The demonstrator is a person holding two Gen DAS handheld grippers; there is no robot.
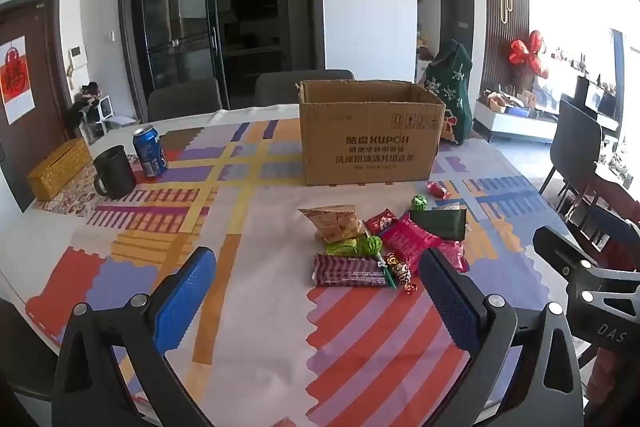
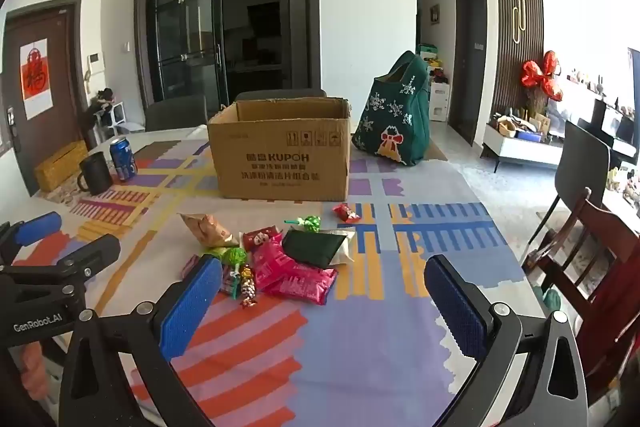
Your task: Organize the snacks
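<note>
Both grippers spread wide, empty. Snack pile lies ahead of my left gripper, purple bar crosswise just past its fingertips; right gripper farther. Cardboard box stands beyond

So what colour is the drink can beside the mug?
Blue with white markings; the can stands next to the dark mug, clearest in the left wrist view.
</note>
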